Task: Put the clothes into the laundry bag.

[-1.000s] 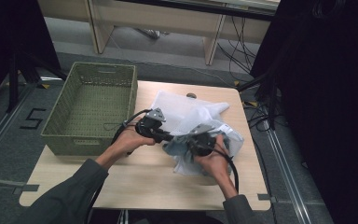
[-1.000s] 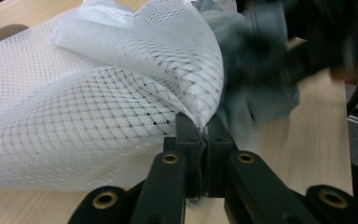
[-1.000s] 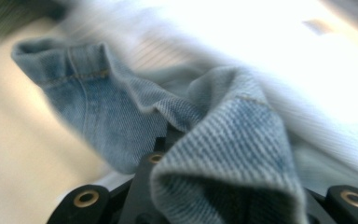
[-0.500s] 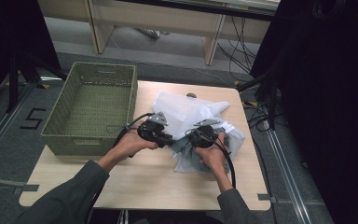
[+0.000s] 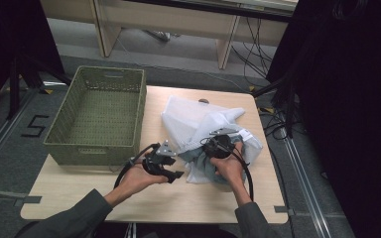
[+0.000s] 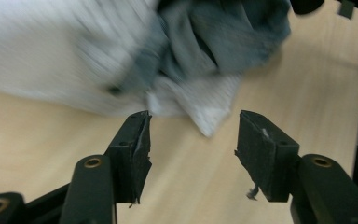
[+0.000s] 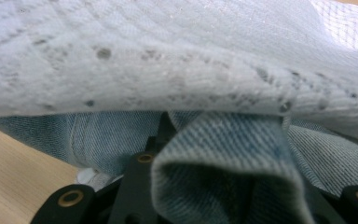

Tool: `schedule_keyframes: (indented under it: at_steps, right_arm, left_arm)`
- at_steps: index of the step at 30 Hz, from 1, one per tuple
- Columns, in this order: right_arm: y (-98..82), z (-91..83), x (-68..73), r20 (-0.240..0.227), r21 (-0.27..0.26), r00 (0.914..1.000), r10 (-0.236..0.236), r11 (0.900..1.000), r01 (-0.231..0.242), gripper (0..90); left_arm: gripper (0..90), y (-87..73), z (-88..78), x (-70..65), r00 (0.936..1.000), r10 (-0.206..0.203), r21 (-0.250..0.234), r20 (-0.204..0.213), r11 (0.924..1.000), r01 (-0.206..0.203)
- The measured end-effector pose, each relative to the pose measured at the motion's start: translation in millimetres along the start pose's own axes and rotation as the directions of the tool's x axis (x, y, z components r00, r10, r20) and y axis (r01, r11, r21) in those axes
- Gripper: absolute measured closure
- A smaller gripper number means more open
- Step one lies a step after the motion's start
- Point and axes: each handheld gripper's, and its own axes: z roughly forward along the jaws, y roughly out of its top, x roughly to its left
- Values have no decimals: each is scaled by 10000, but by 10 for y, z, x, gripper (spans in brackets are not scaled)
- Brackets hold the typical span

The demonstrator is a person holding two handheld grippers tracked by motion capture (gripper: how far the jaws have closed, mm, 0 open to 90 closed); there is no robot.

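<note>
The jeans (image 5: 206, 166) lie bunched at the right of the desk (image 5: 104, 196), mostly under a white mesh bag (image 5: 193, 121) that is draped over them and spreads back toward the far edge. In the right gripper view a thick fold of the jeans (image 7: 223, 158) fills the space between the jaws, with the bag (image 7: 168, 60) hanging just above it. The fold hides the pads, so I cannot tell whether they press on it, though the denim is bunched up right in the mouth of the right tongs (image 5: 217, 147). Their jaws have just been easing wider, with the denim between them. From above, the right hand (image 5: 228, 168) rests on the cloth heap, and its tongs point into it.

The left tongs (image 5: 166, 166) sit just left of the heap, low over bare desk, held by the left hand (image 5: 139, 176). Their jaws stand well apart and hold nothing, having just been opening. In the left gripper view (image 6: 193, 140) a white corner of the bag (image 6: 205, 116) lies just beyond the tips, not between them, with the jeans (image 6: 214, 42) behind it, blurred.

A green wicker basket (image 5: 62, 148) stands at the left of the desk, beside the heap and apart from it.
</note>
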Motion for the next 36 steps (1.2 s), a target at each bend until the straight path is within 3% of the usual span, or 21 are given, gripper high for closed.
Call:
schedule_keyframes:
  at_steps: [4, 5, 7, 8, 10, 11, 13, 16, 17, 19, 22, 27, 29, 30, 31, 34, 35, 36]
  right_arm:
    - [-6, -1, -11, 58, -64, 9997, -229, 9997, 230, 719]
    - [-6, -2, -12, 47, -56, 9997, -224, 9997, 224, 718]
    - [-2, -9, -1, 28, -28, 10000, 6, 10000, -6, 717]
    - [-3, -11, -3, 16, -41, 10000, -7, 10000, 7, 716]
    - [-2, -13, -2, 11, -39, 10000, 36, 10000, -35, 715]
    - [-9, -1, -13, 78, -148, 9998, -158, 9998, 160, 715]
    - [-9, -10, -15, 41, -112, 9998, -204, 9997, 204, 714]
    - [-3, -31, -4, -5, -43, 10000, 6, 10000, -6, 714]
    - [-9, -23, -19, 20, -129, 9998, -212, 9997, 212, 714]
    - [-6, -41, -9, -33, -111, 10000, -23, 9999, 22, 716]
    - [-13, -41, -25, -51, -188, 9998, -202, 9996, 201, 722]
    - [-5, -95, 2, -29, -84, 9988, -490, 9988, 489, 738]
    - [8, -142, 27, -42, -72, 9981, -607, 9981, 607, 746]
    - [10, -174, 47, -94, -34, 9964, -847, 9964, 847, 749]
    - [15, -208, 89, -163, 21, 9966, -805, 9968, 805, 751]
    - [-11, -259, 185, -389, 202, 9883, -1476, 9887, 1485, 753]
    - [-34, -266, 259, -498, 333, 9863, -1571, 9867, 1589, 753]
    - [-46, -264, 294, -585, 452, 9832, -1731, 9834, 1758, 754]
  left_arm:
    - [403, -45, 268, -49, 9996, 289, 496, -63, 9984, -286]
    - [396, -51, 331, -73, 9999, -18, 373, -150, 9993, 24]
    - [386, -49, 431, -110, 9999, 33, 363, -161, 9993, -27]
    - [383, -49, 469, -121, 9994, 253, 394, -238, 9989, -244]
    - [377, -46, 562, -147, 9994, 186, 368, -303, 9992, -175]
    - [378, -37, 605, -144, 9991, 275, 424, -314, 9988, -262]
    - [418, -32, 702, -150, 9989, 250, 475, -409, 9986, -230]
    - [525, -29, 801, -136, 9941, 763, 339, -775, 9967, -739]
    - [586, -24, 811, -124, 9946, 716, 241, -746, 9973, -700]
    - [732, -23, 804, -115, 9947, 787, 248, -667, 9967, -772]
    - [850, -39, 796, -147, 9950, 825, 246, -560, 9964, -813]
    - [876, -103, 697, -180, 9896, 1362, 513, -452, 9897, -1339]
    - [877, -173, 604, -203, 9905, 1357, 700, -246, 9886, -1337]
    - [877, -186, 540, -181, 9830, 1836, 1160, -27, 9764, -1821]
    - [876, -203, 515, -188, 9824, 1868, 1165, 25, 9757, -1858]
    - [876, -281, 416, -248, 9774, 2108, 1305, 176, 9687, -2113]
    - [875, -292, 385, -242, 9721, 2332, 1443, 267, 9613, -2346]
    - [875, -327, 356, -263, 9769, 2111, 1423, 342, 9665, -2138]
